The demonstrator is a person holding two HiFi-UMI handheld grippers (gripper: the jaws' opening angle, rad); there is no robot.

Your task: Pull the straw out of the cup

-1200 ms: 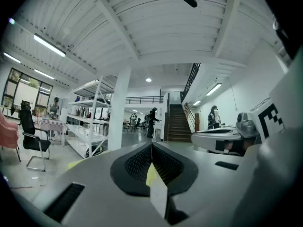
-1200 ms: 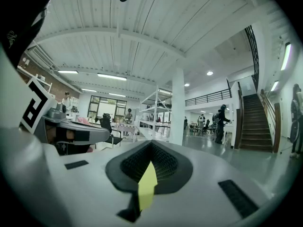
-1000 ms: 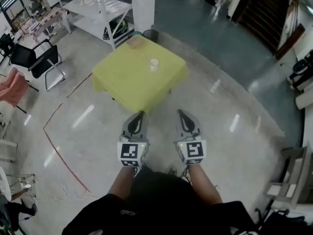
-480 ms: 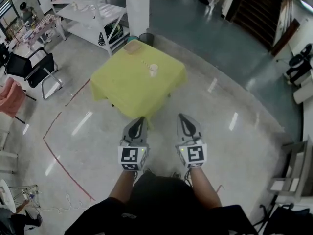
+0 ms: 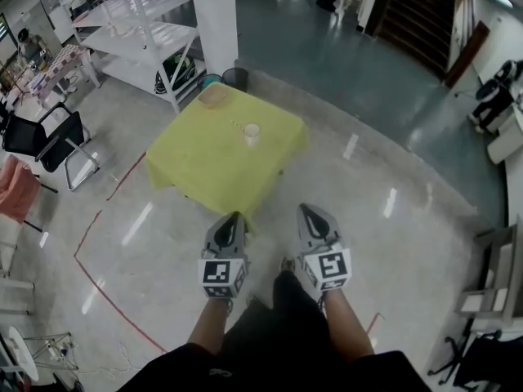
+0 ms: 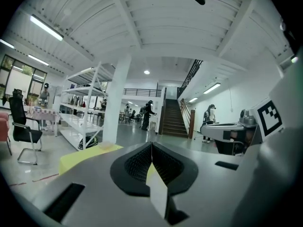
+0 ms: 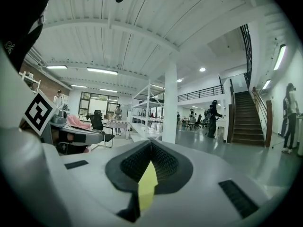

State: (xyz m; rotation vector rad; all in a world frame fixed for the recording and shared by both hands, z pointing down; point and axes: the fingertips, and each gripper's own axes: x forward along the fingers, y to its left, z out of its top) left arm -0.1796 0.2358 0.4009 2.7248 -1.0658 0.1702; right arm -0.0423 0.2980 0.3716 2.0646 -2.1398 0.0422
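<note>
Yellow surface [image 5: 196, 162] carries the cup [image 5: 251, 134], well ahead of the left gripper [image 5: 231, 217] and right gripper [image 5: 305, 210], slightly nearer the left; its straw is too small to see. Both grippers are pressed together, empty.

— Can we reach the counter [image 5: 204, 166]?
— Yes: bare floor [image 5: 359, 211] runs up to its near corner.
— On top?
— A cup [image 5: 251, 134] stands toward the far edge; behind the far corner we meet a pillar [image 5: 214, 15], a bin [image 5: 235, 77] and shelving [image 5: 135, 35].
</note>
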